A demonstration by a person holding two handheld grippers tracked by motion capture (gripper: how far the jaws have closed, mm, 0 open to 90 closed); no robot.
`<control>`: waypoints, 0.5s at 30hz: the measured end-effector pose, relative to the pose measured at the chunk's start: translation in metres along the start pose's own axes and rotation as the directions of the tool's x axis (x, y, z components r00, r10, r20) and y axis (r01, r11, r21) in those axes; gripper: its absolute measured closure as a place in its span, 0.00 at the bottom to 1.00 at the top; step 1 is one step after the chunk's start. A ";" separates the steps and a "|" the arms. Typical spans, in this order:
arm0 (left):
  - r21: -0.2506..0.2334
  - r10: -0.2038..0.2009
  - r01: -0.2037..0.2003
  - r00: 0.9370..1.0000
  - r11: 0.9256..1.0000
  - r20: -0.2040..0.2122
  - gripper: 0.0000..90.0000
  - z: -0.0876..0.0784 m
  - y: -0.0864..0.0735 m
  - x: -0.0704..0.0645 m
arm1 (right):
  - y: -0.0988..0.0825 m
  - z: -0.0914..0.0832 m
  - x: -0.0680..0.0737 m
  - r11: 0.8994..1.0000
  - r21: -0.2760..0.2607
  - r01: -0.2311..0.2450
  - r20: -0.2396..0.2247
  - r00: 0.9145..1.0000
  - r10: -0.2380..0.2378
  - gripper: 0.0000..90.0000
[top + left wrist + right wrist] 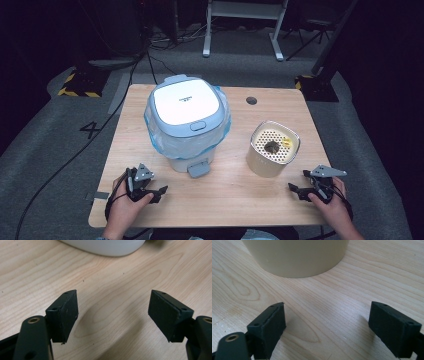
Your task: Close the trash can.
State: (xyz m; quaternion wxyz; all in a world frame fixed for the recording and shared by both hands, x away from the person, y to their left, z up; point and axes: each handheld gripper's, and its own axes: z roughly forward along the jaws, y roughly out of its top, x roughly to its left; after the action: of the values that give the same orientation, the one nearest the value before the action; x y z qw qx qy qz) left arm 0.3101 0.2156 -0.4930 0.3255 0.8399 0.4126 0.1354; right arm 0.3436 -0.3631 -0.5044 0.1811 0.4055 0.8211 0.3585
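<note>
A white pedal bin (187,122) with a pale blue lid, shut, and a blue-tinted liner bag stands left of centre on the wooden table (225,200). Its pedal (198,169) faces the near edge. To its right stands a beige round container (272,148) with a perforated insert holding a dark scrap and a yellow bit. My left gripper (159,194) rests near the front left edge, open and empty (112,312), with the bin's white base (105,246) just ahead. My right gripper (299,181) sits at the front right, open and empty (327,325), facing the container's wall (297,257).
A dark round grommet (251,100) sits near the table's far edge. Grey carpet surrounds the table, with cables, yellow-black striped stand bases (80,85) and white desk legs (242,30) behind. Bare wood lies between the two grippers.
</note>
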 end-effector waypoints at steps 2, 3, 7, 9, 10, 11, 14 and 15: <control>0.017 0.002 -0.002 1.000 1.000 -0.019 0.26 0.003 -0.002 0.000 | 0.000 0.000 0.000 1.000 0.000 0.000 0.000 1.000 0.000 0.16; 0.017 0.012 -0.012 1.000 1.000 -0.026 0.25 0.004 -0.003 0.000 | 0.000 0.000 0.000 1.000 0.000 0.000 0.000 1.000 0.000 0.16; -0.021 0.013 -0.014 1.000 1.000 -0.027 0.21 0.007 -0.006 0.000 | 0.000 0.000 0.000 1.000 0.000 0.000 0.000 1.000 0.000 0.16; -0.041 0.018 -0.019 1.000 0.999 -0.021 0.17 0.008 -0.008 0.002 | 0.000 0.000 0.000 1.000 0.000 0.000 0.000 1.000 0.000 0.16; -0.039 0.018 -0.019 1.000 0.999 -0.022 0.17 0.008 -0.008 0.002 | 0.000 0.000 0.000 1.000 -0.001 0.000 0.000 1.000 0.000 0.16; -0.043 0.012 -0.013 1.000 0.999 -0.025 0.16 0.009 -0.008 0.003 | 0.000 0.000 0.000 1.000 -0.001 0.001 0.000 1.000 -0.001 0.16; -0.026 0.009 -0.010 1.000 1.000 -0.021 0.11 0.011 -0.005 0.007 | 0.000 0.000 0.000 1.000 0.000 0.001 0.000 1.000 -0.001 0.16; -0.022 0.011 -0.011 1.000 1.000 -0.024 0.08 0.012 -0.004 0.009 | 0.000 0.000 0.000 1.000 -0.001 0.001 0.000 1.000 -0.001 0.16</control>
State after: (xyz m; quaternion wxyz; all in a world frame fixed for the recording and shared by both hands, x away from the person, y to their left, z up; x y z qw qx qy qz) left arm 0.3195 0.2193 -0.5055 0.3293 0.8368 0.4103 0.1517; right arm 0.3434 -0.3633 -0.5045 0.1814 0.4050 0.8213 0.3587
